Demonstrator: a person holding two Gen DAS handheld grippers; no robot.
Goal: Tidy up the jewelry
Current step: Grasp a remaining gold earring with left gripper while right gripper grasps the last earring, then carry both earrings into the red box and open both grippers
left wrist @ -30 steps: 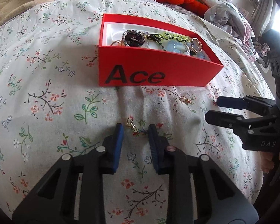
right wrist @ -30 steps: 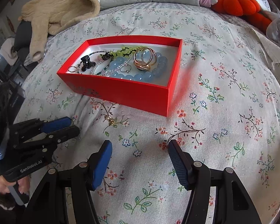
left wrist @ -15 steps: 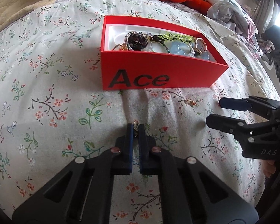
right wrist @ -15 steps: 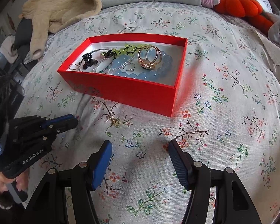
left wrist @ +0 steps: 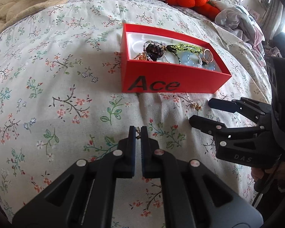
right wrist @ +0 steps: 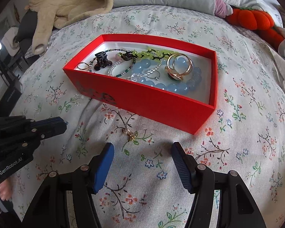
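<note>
Left hand-held gripper (left wrist: 138, 131): jaws nearly closed, a small gold earring (left wrist: 137, 132) is pinched at the tips, just above the floral bedspread (left wrist: 66, 87). Whether it is lifted clear of the fabric cannot be told.

Right hand-held gripper (right wrist: 141, 150): jaws spread wide, nothing held, positioned low over the bedspread. A second gold earring (right wrist: 130, 133) is seen lying on the fabric just ahead of the gap, between the fingertips and the near wall of the red box (right wrist: 152, 102).

The red box, marked "Ace", is placed on the bed. Inside it are a blue bead bracelet (right wrist: 177, 87), green bead strand (right wrist: 153, 54), gold ring (right wrist: 178, 66), dark hair claw (right wrist: 102, 61) and a small ring (right wrist: 83, 66).

An orange plush (right wrist: 256, 21) and beige blanket (right wrist: 70, 1) are seen at the far bed edge.
</note>
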